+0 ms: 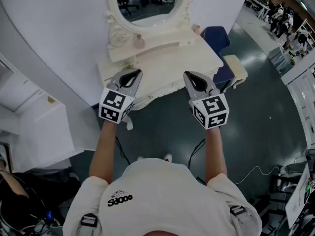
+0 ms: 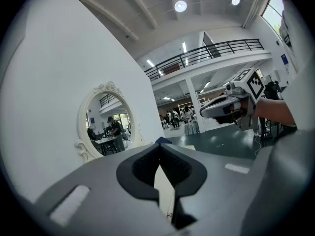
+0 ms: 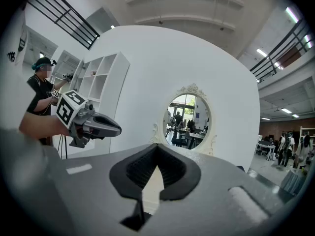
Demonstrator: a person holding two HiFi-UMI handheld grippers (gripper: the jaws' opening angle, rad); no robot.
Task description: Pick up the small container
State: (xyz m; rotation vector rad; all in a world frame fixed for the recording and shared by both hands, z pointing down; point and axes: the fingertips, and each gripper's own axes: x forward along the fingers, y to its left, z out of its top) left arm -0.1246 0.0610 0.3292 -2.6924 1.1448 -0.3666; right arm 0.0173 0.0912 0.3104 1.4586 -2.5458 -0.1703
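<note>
A small pinkish container [image 1: 139,42] stands on the raised shelf of a cream dressing table [image 1: 172,58], just below its oval mirror [image 1: 147,1]. My left gripper [image 1: 133,73] hangs over the table's front left edge, jaws shut and empty. At the same height, my right gripper [image 1: 189,74] hovers over the front right edge, also shut with nothing in it. Both point toward the mirror, well short of the container. The left gripper view shows its shut jaws [image 2: 160,149], the mirror [image 2: 101,122] and the right gripper [image 2: 204,113]. The right gripper view shows its jaws [image 3: 157,151] and the left gripper [image 3: 117,129]. Neither gripper view shows the container.
A whitish round object [image 1: 118,39] sits left of the container, and a pink item [image 1: 197,29] is at the shelf's right end. A blue chair [image 1: 216,38] and a cream stool [image 1: 236,68] stand right of the table. A white cabinet [image 1: 34,127] is at the left. Cables lie on the floor.
</note>
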